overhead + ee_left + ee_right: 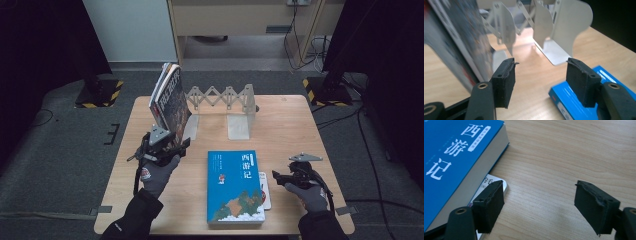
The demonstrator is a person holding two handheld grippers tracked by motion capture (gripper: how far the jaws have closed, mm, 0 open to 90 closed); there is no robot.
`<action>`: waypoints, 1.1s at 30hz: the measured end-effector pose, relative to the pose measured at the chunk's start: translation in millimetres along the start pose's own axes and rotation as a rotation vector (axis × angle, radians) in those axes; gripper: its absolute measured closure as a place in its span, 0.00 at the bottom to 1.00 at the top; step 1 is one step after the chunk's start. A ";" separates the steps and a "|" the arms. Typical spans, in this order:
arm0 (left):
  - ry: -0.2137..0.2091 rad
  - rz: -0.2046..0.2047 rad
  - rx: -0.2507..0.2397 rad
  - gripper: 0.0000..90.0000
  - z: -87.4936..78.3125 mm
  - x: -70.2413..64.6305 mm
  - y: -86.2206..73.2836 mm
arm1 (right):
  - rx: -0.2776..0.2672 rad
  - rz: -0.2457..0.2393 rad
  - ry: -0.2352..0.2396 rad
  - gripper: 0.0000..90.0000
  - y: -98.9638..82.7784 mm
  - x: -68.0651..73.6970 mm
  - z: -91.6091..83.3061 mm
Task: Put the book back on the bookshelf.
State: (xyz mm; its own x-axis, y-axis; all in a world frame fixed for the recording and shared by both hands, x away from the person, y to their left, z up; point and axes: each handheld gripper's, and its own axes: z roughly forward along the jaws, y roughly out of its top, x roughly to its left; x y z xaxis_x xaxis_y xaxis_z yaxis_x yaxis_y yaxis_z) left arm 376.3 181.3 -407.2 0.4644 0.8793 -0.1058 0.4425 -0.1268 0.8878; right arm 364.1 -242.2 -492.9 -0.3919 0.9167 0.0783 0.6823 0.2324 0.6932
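1. A white expanding book rack (227, 102) stands at 12 o'clock on the table (295, 125), its scissor links joining upright plates.
2. A stack of books (169, 97) stands tilted in the rack's left bay at 11 o'clock, leaning on a plate; the bay to its right holds nothing.
3. The left tongs (177, 145) sit just beside the stack's lower edge at 9 o'clock. In the left gripper view the left tongs (540, 80) are spread apart with bare table between the pads, the stack just off the left pad.
4. A blue book (235, 185) lies flat at 6 o'clock, on top of a thin white booklet (265, 190) that peeks out at its right edge.
5. The right tongs (278, 179) rest at 4 o'clock, just beside the booklet; in the right gripper view the right tongs (539, 205) are parted and grip nothing.
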 end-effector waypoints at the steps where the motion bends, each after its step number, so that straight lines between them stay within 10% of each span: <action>1: -0.007 0.000 0.013 0.43 2.7 -0.1 -2.9 | -0.010 0.001 0.005 0.28 0.8 0.9 -0.8; 25: -0.166 0.012 0.225 0.33 60.3 -28.3 -69.0 | -0.063 0.020 0.153 0.10 10.2 27.5 -1.3; 33: -0.213 -0.024 0.250 0.30 71.7 -34.7 -78.4 | -0.054 -0.006 0.205 0.20 8.9 41.6 5.0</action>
State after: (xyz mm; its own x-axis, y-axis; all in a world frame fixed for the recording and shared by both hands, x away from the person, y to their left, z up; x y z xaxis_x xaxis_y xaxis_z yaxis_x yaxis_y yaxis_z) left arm 380.5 127.8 -505.3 0.5902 0.7708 -0.2398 0.6173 -0.2394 0.7494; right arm 356.9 -200.4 -487.1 -0.5172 0.8287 0.2140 0.6472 0.2150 0.7314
